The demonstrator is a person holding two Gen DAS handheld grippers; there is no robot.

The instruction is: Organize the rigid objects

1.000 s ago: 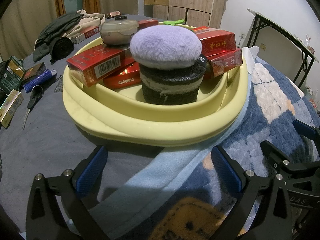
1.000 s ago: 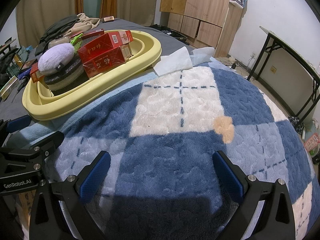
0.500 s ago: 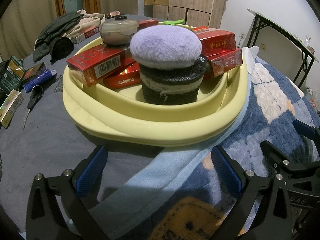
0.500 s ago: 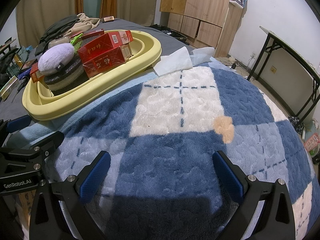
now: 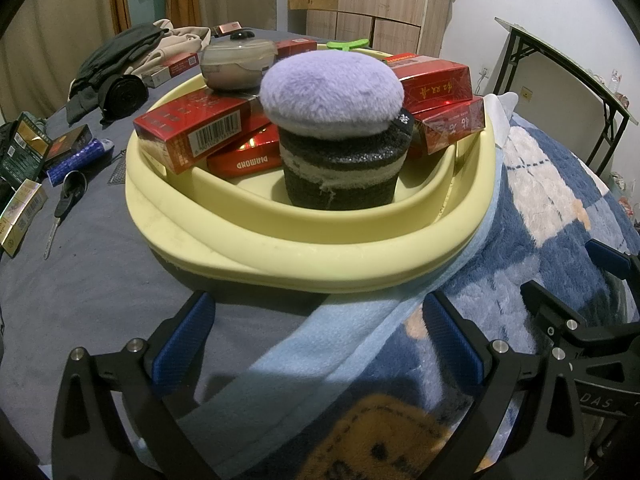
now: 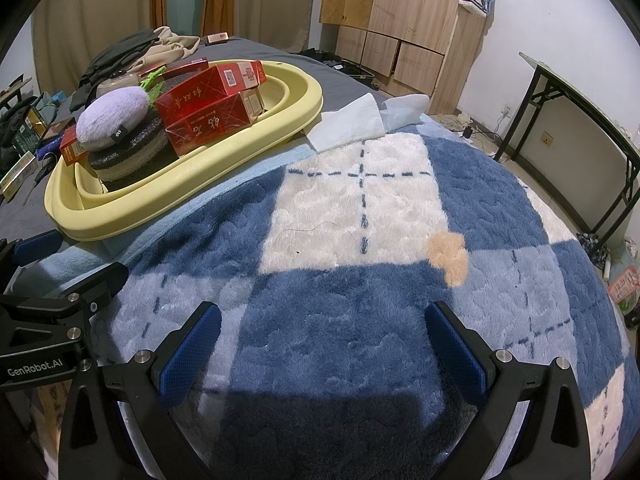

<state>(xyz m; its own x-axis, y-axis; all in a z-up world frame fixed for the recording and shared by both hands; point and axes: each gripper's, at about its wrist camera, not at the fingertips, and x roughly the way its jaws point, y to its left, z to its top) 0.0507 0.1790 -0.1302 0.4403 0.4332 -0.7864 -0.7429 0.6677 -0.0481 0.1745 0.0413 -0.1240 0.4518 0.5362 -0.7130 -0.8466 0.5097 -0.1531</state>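
A pale yellow basin (image 5: 280, 252) (image 6: 180, 184) sits on a bed and holds several red cartons (image 5: 192, 132) (image 6: 200, 108), a dark striped round thing topped by a purple plush pad (image 5: 332, 92) (image 6: 112, 116), a lidded grey bowl (image 5: 236, 60) and a green clip (image 5: 346, 44). My left gripper (image 5: 316, 344) stands open just short of the basin's near rim, nothing between its fingers. My right gripper (image 6: 320, 348) stands open over the blue checked blanket (image 6: 360, 280), right of the basin, with nothing in it.
Left of the basin lie loose boxes (image 5: 24, 216), a blue tube (image 5: 76, 160), scissors (image 5: 66, 200) and dark clothes (image 5: 116, 60) on the grey sheet. White tissues (image 6: 352, 124) lie beyond the basin. A wooden cabinet (image 6: 400, 20) and a folding table (image 6: 580, 92) stand at the right.
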